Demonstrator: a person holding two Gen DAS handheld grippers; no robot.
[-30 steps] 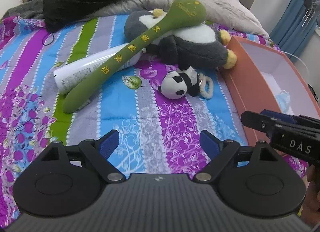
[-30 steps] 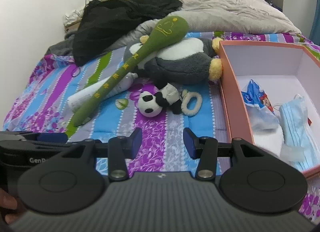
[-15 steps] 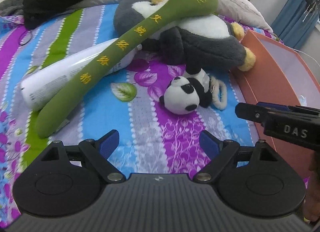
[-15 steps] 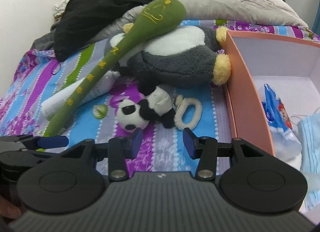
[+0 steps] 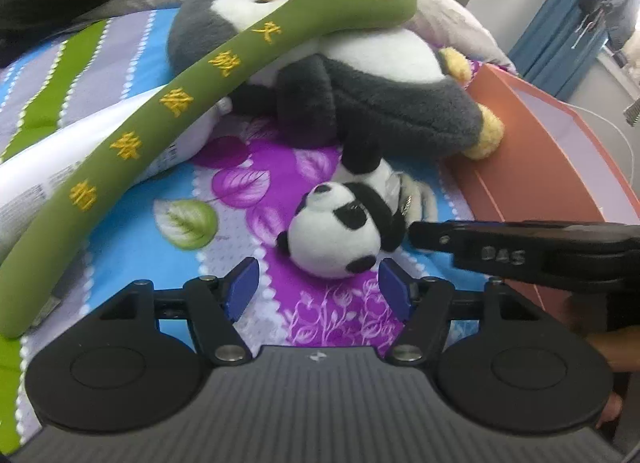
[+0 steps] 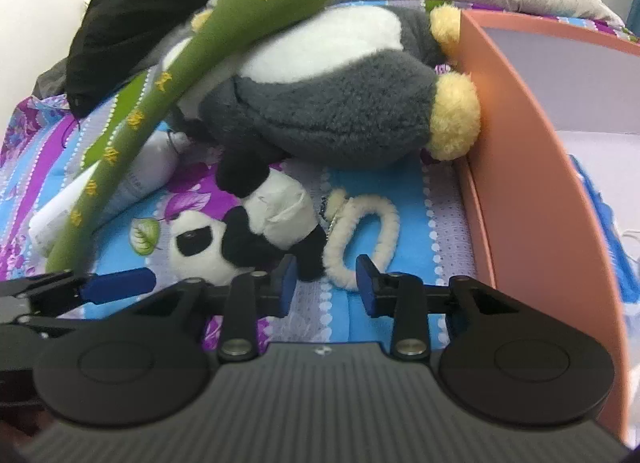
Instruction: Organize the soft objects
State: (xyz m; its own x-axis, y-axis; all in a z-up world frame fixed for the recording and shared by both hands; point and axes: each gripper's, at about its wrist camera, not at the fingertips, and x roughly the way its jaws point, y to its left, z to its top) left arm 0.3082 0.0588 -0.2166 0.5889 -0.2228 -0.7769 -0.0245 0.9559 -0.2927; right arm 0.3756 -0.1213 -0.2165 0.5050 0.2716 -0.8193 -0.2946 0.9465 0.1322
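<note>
Both claws have dropped closer to the bed since the earlier frames, and the small panda plush now fills more of each view. The left claw is closing, still fairly wide, with the panda's head just ahead of its blue pads, untouched. The right claw is narrowing too, empty, its tips at the cream fuzzy ring beside the panda. The big grey penguin plush lies behind, against the orange box, with the green stick cushion across it.
</note>
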